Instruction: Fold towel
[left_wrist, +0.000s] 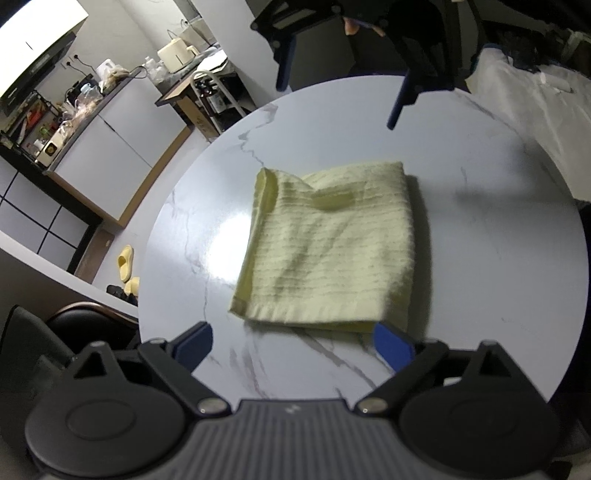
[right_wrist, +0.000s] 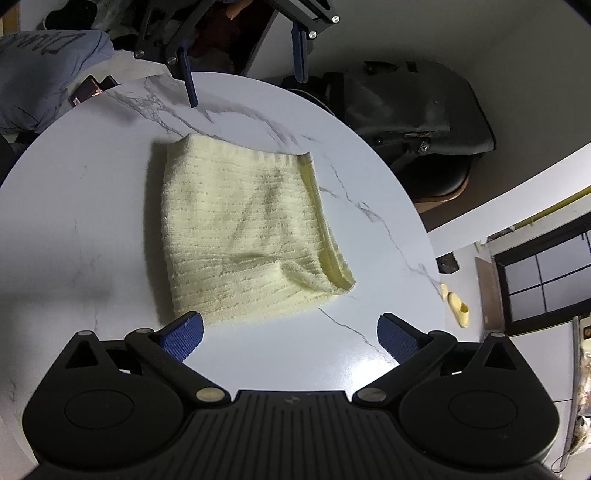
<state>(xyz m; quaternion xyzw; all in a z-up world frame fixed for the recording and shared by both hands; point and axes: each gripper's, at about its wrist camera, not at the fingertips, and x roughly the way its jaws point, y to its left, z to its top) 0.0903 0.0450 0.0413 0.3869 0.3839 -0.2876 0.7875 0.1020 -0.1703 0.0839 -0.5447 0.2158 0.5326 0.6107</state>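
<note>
A pale yellow ribbed towel (left_wrist: 328, 251) (right_wrist: 243, 229) lies folded into a rough square in the middle of a round white marble table (left_wrist: 498, 258) (right_wrist: 74, 221). One corner shows a small loose fold. My left gripper (left_wrist: 291, 334) hovers open at the towel's near edge, its blue pads apart with nothing between them. It also shows across the table in the right wrist view (right_wrist: 245, 79), above the tabletop. My right gripper (right_wrist: 290, 321) stands open at the opposite edge of the towel, clear of the cloth. Across the table in the left wrist view, this gripper (left_wrist: 340, 96) hangs in the air.
A kitchen counter (left_wrist: 92, 103) crowded with appliances stands beyond the table's left side. Yellow slippers (left_wrist: 125, 262) lie on the floor. A black chair (right_wrist: 406, 110) sits close to the table. A phone (right_wrist: 88, 92) lies near the rim, beside grey cloth (right_wrist: 37, 66).
</note>
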